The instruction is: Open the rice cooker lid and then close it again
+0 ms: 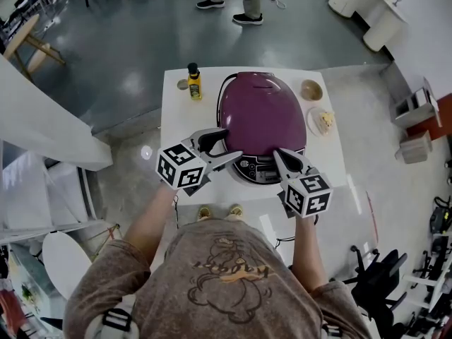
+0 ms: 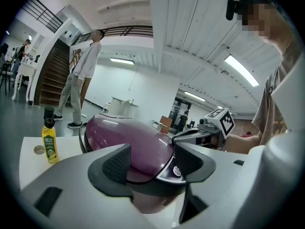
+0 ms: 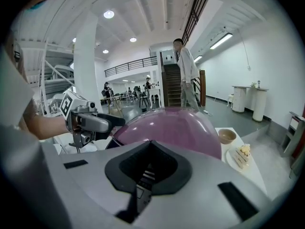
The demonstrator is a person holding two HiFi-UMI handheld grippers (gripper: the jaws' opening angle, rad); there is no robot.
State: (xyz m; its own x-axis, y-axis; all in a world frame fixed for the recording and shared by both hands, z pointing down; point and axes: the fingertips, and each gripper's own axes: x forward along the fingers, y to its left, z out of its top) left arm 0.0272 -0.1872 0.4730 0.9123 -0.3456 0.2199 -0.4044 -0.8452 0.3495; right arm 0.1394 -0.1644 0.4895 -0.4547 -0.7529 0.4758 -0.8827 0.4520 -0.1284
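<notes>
Illumination is bright and even. Sources: ceiling strip lights (image 2: 240, 70) and round downlights (image 3: 108, 14). Shadows are weak and soft-edged. The glossy rice cooker lid (image 1: 261, 111) carries broad, pale highlights. The white tabletop (image 1: 176, 111) is close to overexposed. The polished floor (image 1: 134, 83) shows hazy lamp reflections. The head view bows straight lines near its edges. Both gripper views are circular fisheye pictures with dark corners. In them, the left tool (image 2: 152, 163) and right tool (image 3: 148, 168) appear soft and out of focus.
</notes>
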